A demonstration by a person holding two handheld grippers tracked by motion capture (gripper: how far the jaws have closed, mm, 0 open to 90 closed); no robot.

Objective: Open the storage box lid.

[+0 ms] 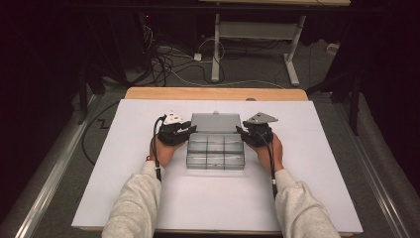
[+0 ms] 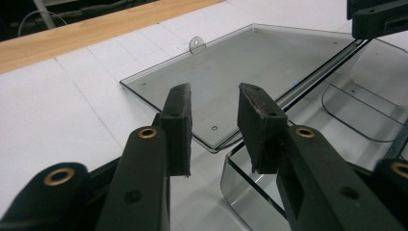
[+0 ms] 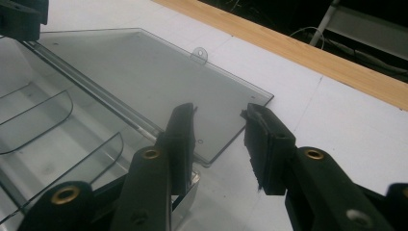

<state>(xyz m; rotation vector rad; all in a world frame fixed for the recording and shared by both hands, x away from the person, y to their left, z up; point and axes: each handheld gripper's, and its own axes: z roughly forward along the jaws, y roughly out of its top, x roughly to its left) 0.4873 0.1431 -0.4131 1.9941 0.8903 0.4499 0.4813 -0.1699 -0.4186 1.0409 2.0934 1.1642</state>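
Note:
A clear plastic compartment box (image 1: pixel 216 151) sits mid-table with its tinted lid (image 1: pixel 214 123) folded back flat behind it. My left gripper (image 1: pixel 184 130) is at the box's rear left corner and my right gripper (image 1: pixel 243 131) at its rear right corner. In the left gripper view the left gripper (image 2: pixel 215 98) is open, its jaws hovering over the lid (image 2: pixel 250 62) corner and the box rim (image 2: pixel 240 192). The right gripper (image 3: pixel 219 113) in its own view is open above the lid (image 3: pixel 130 67) corner beside the box (image 3: pixel 48 139). Nothing is gripped.
The box rests on a white mat (image 1: pixel 148 198) over a wooden table whose far edge (image 1: pixel 216 93) shows. Behind the table are a desk frame (image 1: pixel 216 49) and floor cables (image 1: pixel 168 64). A small tab (image 2: pixel 196 44) sticks up from the lid's far edge.

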